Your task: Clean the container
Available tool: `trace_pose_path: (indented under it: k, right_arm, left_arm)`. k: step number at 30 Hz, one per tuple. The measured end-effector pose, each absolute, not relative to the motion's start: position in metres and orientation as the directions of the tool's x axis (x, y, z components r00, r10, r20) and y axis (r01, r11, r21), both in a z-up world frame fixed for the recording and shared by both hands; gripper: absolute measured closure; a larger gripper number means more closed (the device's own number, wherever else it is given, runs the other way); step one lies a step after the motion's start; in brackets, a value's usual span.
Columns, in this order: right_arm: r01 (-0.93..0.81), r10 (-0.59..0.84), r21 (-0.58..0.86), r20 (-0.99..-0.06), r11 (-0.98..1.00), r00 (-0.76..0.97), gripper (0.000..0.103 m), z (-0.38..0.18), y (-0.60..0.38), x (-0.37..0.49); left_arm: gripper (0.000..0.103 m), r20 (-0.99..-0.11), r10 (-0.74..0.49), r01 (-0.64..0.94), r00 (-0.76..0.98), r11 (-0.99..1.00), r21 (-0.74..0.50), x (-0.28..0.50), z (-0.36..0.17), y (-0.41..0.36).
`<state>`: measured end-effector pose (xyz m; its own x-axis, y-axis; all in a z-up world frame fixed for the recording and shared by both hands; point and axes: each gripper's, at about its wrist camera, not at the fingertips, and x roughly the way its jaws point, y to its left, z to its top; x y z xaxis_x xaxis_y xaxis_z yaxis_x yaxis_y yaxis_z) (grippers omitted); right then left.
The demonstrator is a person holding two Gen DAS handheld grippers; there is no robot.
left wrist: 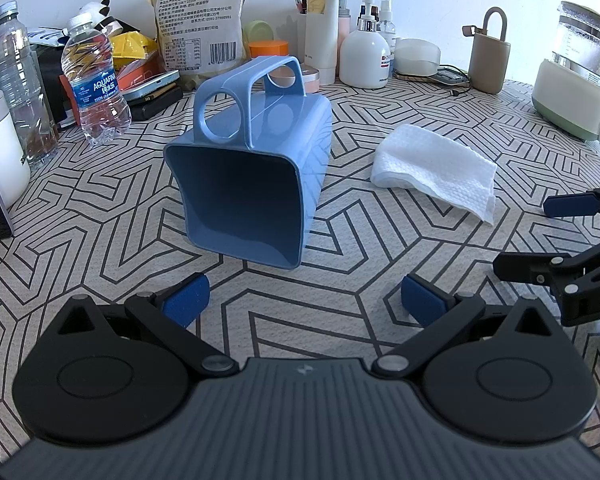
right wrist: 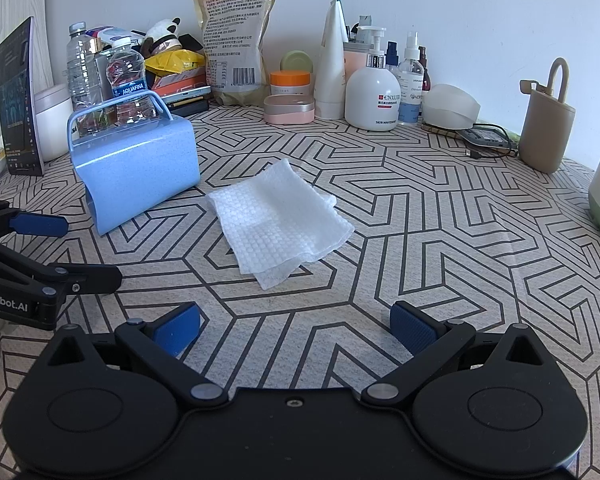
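Container [left wrist: 244, 168]: a blue plastic tub with a loop handle, lying on its side on the patterned table mat [left wrist: 260, 292], its open mouth turned toward my left gripper [left wrist: 305, 300], whose tongs stand wide and hold nothing. A clear strip of mat separates the tub's rim from those fingertips. Just to the tub's right lies a folded white cloth [right wrist: 280, 220], apart from the tub and directly ahead of my right gripper [right wrist: 296, 328], whose tongs are likewise wide and empty. Open mat extends right of the cloth. Behind the tub, two water bottles [right wrist: 130, 80] stand close to its handle; a food pouch [right wrist: 236, 40], a pump bottle [right wrist: 372, 92] and jars line the white wall [right wrist: 480, 8], which bounds the far edge.
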<state>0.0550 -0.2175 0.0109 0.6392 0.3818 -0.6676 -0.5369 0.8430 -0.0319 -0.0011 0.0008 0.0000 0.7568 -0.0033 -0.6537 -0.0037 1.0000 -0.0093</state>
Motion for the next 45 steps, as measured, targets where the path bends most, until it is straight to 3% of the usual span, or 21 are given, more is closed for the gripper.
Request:
trace_pose_path:
  k: [36, 43, 45]
  right_arm:
    - [-0.537, 0.382, -0.031, -0.667, 0.843, 0.639, 0.000, 0.011, -0.218, 0.055]
    - [-0.536, 0.383, -0.030, -0.667, 0.843, 0.639, 0.000, 0.010, -0.218, 0.055]
    - [-0.534, 0.383, -0.027, -0.666, 0.845, 0.640, 0.000, 0.011, -0.218, 0.055]
  left_arm:
    - [0.000, -0.633, -0.011, -0.024, 0.774, 0.999, -0.047, -0.003, 0.002, 0.004]
    - [0.000, -0.539, -0.027, -0.037, 0.842, 0.994, -0.107, -0.018, 0.007, 0.016]
    - [0.000, -0.526, 0.015, -0.056, 0.850, 0.997, -0.062, -0.018, 0.008, 0.016]
